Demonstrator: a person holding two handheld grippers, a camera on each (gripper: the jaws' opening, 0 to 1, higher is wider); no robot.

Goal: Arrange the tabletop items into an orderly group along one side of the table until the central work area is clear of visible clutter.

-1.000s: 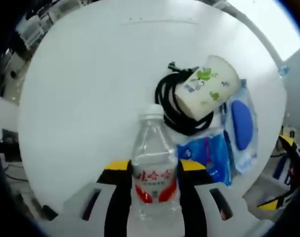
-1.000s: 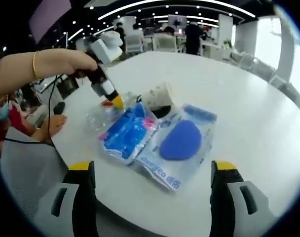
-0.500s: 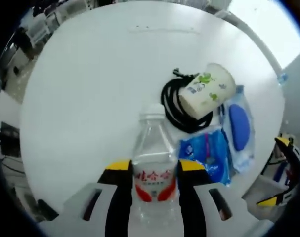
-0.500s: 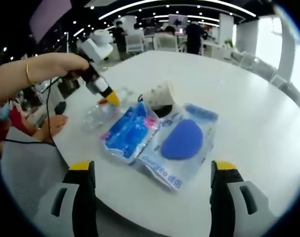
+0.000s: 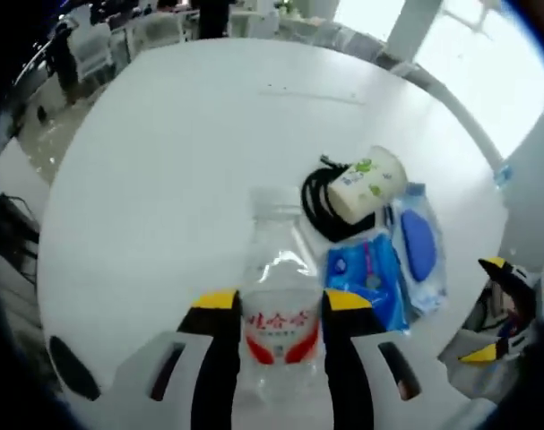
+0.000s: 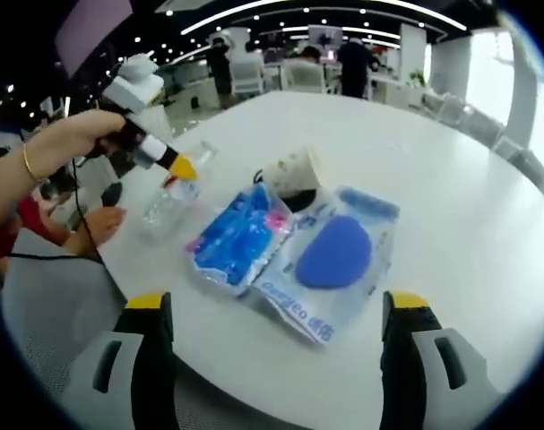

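Note:
My left gripper (image 5: 278,306) is shut on a clear water bottle (image 5: 277,305) with a red label, held above the round white table (image 5: 164,161). From the right gripper view the bottle (image 6: 171,193) hangs tilted in the left gripper (image 6: 175,168), left of the other items. A paper cup (image 5: 368,183) lies on its side over a coiled black cable (image 5: 318,204). Beside them lie a blue wipes pack (image 6: 238,236) and a clear pouch with a blue sponge (image 6: 332,253). My right gripper (image 6: 273,336) stands open near the table edge, with nothing between its jaws.
A person's hand (image 6: 97,226) rests at the table's left rim. Chairs and other tables (image 6: 289,76) fill the room behind, with people standing far off. The far half of the white table (image 6: 433,170) is bare.
The left gripper has lifted the bottle up and back, away from the cup and cable toward the table's left side. The right gripper has stayed put.

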